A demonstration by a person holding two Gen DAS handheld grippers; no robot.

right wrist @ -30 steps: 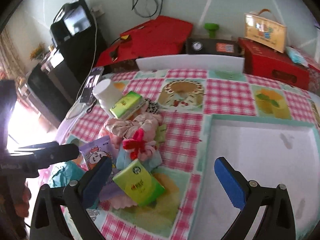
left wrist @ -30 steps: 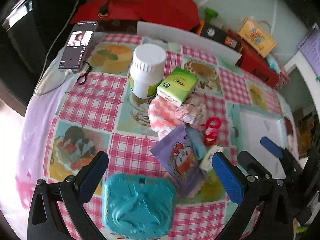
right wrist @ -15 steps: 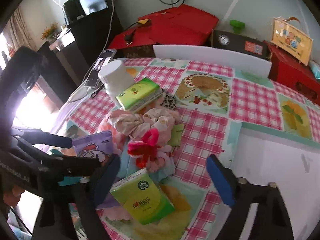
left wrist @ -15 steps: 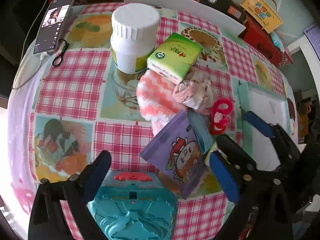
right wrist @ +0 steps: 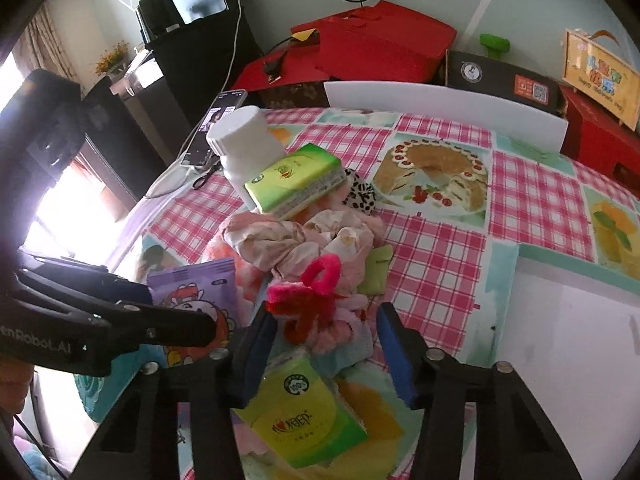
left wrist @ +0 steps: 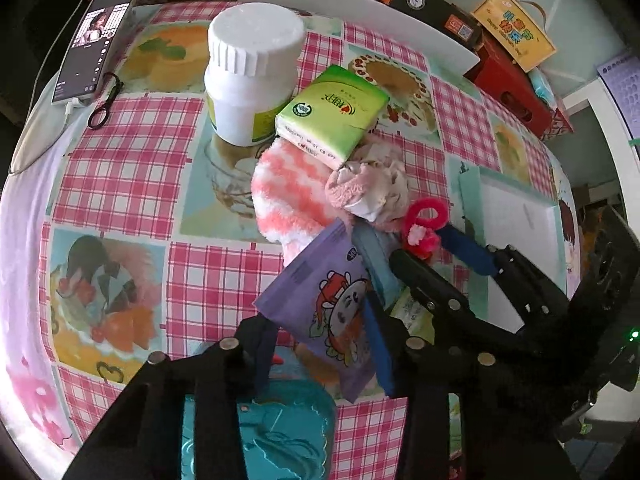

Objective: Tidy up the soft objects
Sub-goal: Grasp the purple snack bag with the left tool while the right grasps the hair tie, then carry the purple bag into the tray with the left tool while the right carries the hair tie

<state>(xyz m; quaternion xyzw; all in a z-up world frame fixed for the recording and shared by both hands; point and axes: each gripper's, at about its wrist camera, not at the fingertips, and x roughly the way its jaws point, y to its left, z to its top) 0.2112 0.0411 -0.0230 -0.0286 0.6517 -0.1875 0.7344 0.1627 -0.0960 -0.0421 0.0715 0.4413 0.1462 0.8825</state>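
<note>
The soft things lie heaped on the checked cloth: a purple cartoon tissue packet (left wrist: 320, 304), a pink-and-white fluffy sock (left wrist: 288, 200), a pale pink scrunchie (left wrist: 372, 188) and a red hair tie (right wrist: 316, 300). A green tissue pack (left wrist: 332, 116) leans on a white bottle (left wrist: 252, 72). A second green pack (right wrist: 308, 412) lies near the front. My left gripper (left wrist: 322, 354) points steeply down and its jaws are closing, with the packet's lower end between them, flat and uncrushed. My right gripper (right wrist: 326, 344) is also closing. The red hair tie is between its jaws and the right pad is still clear of it.
A teal plastic box (left wrist: 280, 440) sits under my left gripper. A white tray (right wrist: 580, 340) with a teal rim lies to the right. A phone (left wrist: 100, 36) on a cable lies at the far left edge. Red boxes (right wrist: 372, 52) and a low white board (right wrist: 440, 108) line the back.
Both grippers sank toward the heap and tipped further down. Their jaws went from wide apart to narrow, the left around the purple packet, the right around the red hair tie.
</note>
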